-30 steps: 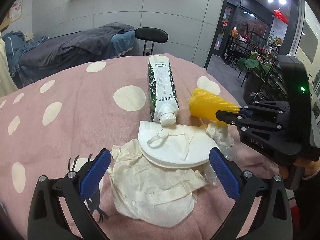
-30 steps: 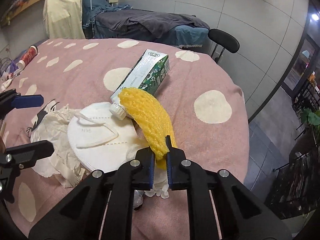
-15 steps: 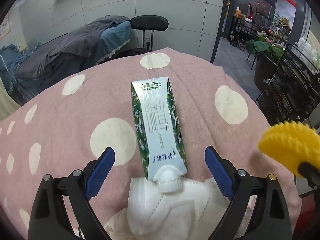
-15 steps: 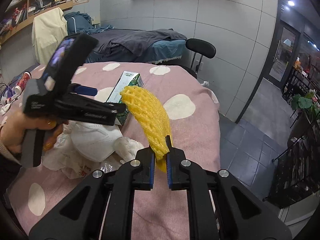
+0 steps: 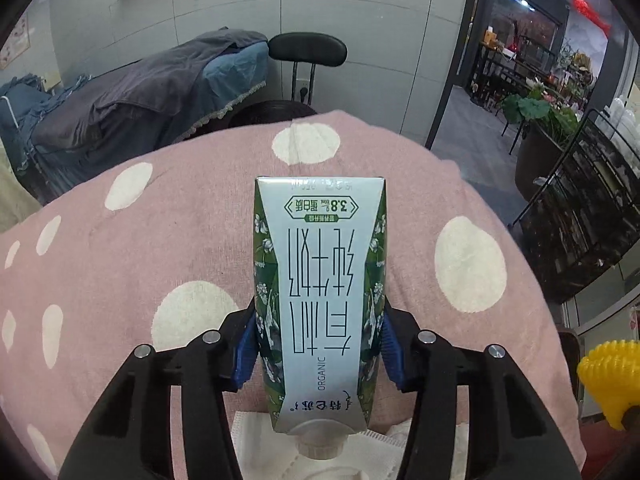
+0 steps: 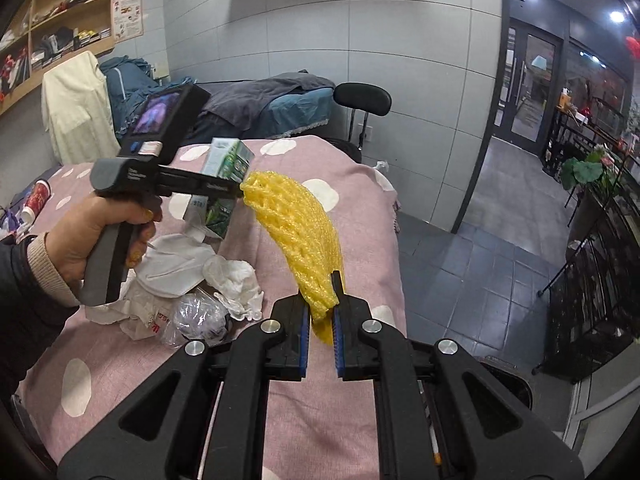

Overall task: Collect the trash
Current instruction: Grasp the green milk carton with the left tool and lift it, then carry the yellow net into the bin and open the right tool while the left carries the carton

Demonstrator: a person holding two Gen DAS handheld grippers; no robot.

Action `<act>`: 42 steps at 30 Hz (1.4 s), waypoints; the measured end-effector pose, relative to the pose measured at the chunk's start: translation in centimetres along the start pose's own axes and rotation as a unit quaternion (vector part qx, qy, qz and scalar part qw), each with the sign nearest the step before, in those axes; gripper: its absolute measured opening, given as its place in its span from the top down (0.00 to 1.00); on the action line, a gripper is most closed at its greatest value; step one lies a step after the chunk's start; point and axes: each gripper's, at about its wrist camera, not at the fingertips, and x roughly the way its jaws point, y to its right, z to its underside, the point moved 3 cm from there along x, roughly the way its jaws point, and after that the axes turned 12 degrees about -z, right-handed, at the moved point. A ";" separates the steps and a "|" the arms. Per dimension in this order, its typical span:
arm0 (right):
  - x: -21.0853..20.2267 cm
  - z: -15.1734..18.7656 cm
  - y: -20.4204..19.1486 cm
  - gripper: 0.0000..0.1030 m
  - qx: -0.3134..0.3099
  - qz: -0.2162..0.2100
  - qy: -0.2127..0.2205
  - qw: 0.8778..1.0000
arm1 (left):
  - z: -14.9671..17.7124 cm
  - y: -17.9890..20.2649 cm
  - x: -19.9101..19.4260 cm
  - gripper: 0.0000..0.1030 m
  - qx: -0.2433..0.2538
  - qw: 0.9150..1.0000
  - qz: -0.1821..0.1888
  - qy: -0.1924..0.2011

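Note:
A green-and-white milk carton (image 5: 320, 280) lies on the pink dotted tablecloth (image 5: 120, 272). My left gripper (image 5: 318, 332) is closing around it, and both blue pads touch its sides near the capped end. The right wrist view shows that gripper (image 6: 222, 188), held by a hand (image 6: 80, 240), with the carton (image 6: 228, 160) between its fingers. My right gripper (image 6: 320, 312) is shut on the lower end of a yellow foam net (image 6: 296, 232), held up past the table's edge. The net's tip (image 5: 612, 380) shows at the left view's right edge.
A white face mask (image 6: 172, 268), crumpled tissue (image 6: 236, 280) and a clear plastic bag (image 6: 196, 316) lie heaped near the carton's cap. A black chair (image 6: 362, 98) and a bed with dark covers (image 6: 272, 96) stand behind the table. Tiled floor lies to the right.
My left gripper went forward over the mask to the carton and its jaws narrowed onto the carton's sides. My right gripper carried the yellow net up and off to the table's right side.

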 end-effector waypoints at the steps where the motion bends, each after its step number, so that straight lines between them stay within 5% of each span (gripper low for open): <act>1: -0.2 0.2 0.2 0.90 0.004 0.001 0.002 1.000 | -0.2 0.0 -0.8 0.52 -0.003 1.000 0.004 0.012; 15: -4.5 3.9 2.9 0.90 0.064 0.029 0.022 0.997 | 3.2 4.6 -12.1 0.52 -0.002 0.987 0.114 0.112; 25: -9.3 9.5 7.5 0.90 0.128 0.100 0.028 0.986 | 8.0 9.6 -17.8 0.52 0.024 0.971 0.179 0.157; 34: -9.0 16.8 13.5 0.90 0.189 0.179 -0.026 0.965 | 9.9 14.0 -19.8 0.52 0.055 0.957 0.236 0.158; 42: -4.6 23.3 18.6 0.90 0.265 0.197 -0.093 0.939 | 11.6 16.2 -20.2 0.52 0.071 0.954 0.251 0.150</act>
